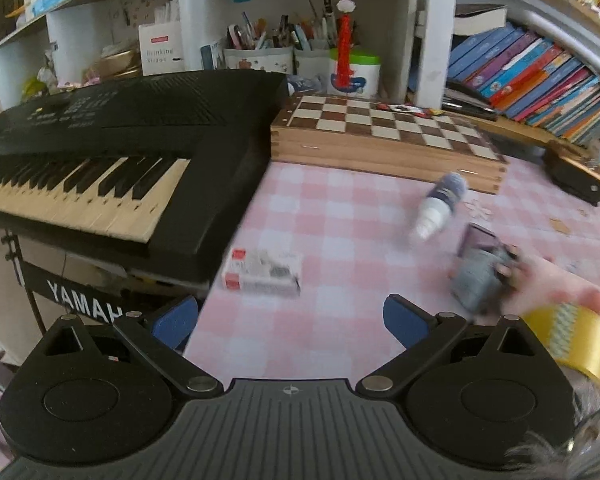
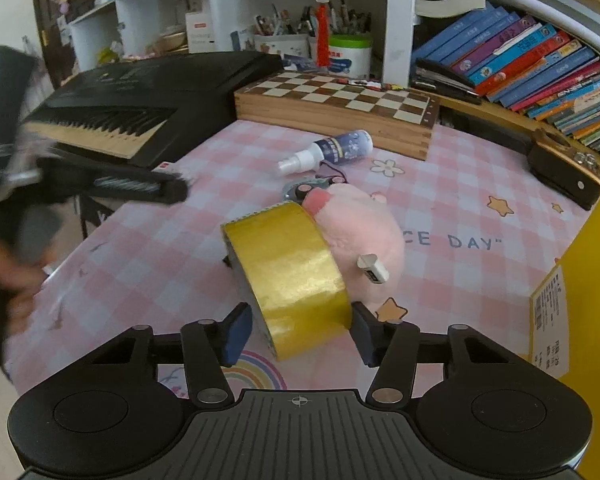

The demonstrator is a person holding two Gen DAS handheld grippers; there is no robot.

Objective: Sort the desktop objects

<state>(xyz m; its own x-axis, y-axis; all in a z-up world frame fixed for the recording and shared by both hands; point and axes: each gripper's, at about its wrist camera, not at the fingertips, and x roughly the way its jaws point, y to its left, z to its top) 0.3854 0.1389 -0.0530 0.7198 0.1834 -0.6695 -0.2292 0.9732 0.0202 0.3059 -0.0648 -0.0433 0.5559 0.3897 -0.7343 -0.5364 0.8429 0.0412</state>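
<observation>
My right gripper (image 2: 300,326) is shut on a yellow tape roll (image 2: 288,276), held above the pink checked mat (image 2: 160,240); the roll also shows in the left wrist view (image 1: 572,340). Behind it lies a pink plush toy (image 2: 360,232) with a white tag. A spray bottle (image 2: 328,150) lies on its side near the chessboard (image 2: 340,100); it shows in the left wrist view too (image 1: 440,204). A small white and red box (image 1: 262,272) lies by the keyboard. My left gripper (image 1: 290,320) is open and empty above the mat.
A black Yamaha keyboard (image 1: 100,160) fills the left. A grey pouch (image 1: 480,276) lies beside the plush. A yellow box (image 2: 580,300) stands at the right. Shelves with books (image 2: 540,60) and pen cups (image 1: 260,48) line the back.
</observation>
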